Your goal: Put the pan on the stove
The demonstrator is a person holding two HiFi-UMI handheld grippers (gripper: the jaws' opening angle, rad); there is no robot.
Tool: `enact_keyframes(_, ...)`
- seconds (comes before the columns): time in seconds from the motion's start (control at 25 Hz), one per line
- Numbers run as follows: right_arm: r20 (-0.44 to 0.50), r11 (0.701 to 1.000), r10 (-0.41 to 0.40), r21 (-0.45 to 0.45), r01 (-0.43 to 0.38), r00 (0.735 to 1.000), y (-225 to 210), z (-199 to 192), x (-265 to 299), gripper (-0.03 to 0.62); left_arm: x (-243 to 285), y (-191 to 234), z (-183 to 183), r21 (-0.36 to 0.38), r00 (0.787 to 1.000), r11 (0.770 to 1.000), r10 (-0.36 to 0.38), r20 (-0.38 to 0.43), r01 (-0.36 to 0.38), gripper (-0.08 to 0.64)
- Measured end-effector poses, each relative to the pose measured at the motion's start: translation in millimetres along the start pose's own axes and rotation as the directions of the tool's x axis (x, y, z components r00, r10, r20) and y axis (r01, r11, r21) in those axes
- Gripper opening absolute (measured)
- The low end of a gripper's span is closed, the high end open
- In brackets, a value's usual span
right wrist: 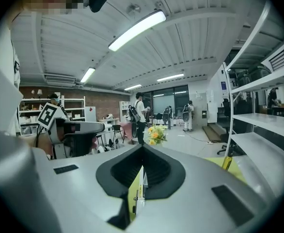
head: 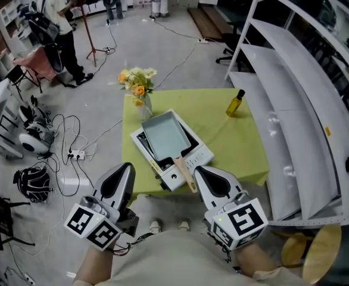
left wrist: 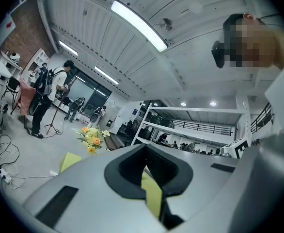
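Observation:
A square grey-blue pan (head: 164,137) with a wooden handle (head: 184,173) rests on a white portable stove (head: 193,157) on the green-clothed table (head: 234,142). The handle points toward me, over the stove's front edge. My right gripper (head: 199,170) hangs just right of the handle's end, jaws shut and empty. My left gripper (head: 127,167) is at the table's near left corner, apart from the stove, its jaws also together with nothing in them. In the right gripper view a strip of the stove (right wrist: 138,193) shows past the closed jaws of the right gripper (right wrist: 142,152).
A vase of yellow flowers (head: 139,88) stands at the table's far left corner and an oil bottle (head: 234,103) at the far right. White shelving (head: 293,100) runs along the right. Cables and gear (head: 37,136) lie on the floor at left; a person (head: 58,22) stands far back.

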State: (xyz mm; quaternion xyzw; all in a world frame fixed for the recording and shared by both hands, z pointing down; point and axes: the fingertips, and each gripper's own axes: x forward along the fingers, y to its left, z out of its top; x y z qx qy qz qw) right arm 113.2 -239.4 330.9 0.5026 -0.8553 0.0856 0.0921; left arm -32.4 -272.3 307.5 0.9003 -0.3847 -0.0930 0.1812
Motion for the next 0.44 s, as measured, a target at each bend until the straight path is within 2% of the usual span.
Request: enact_keyframes(0.44,-0.003,1.000,-0.011,0.007,0.011,1.000,-3.3,3.8,0.3,0.006,-1.9,2.7,3.7,0.020,1.000,1.000,0.013,-0.006,-0.013,0.003)
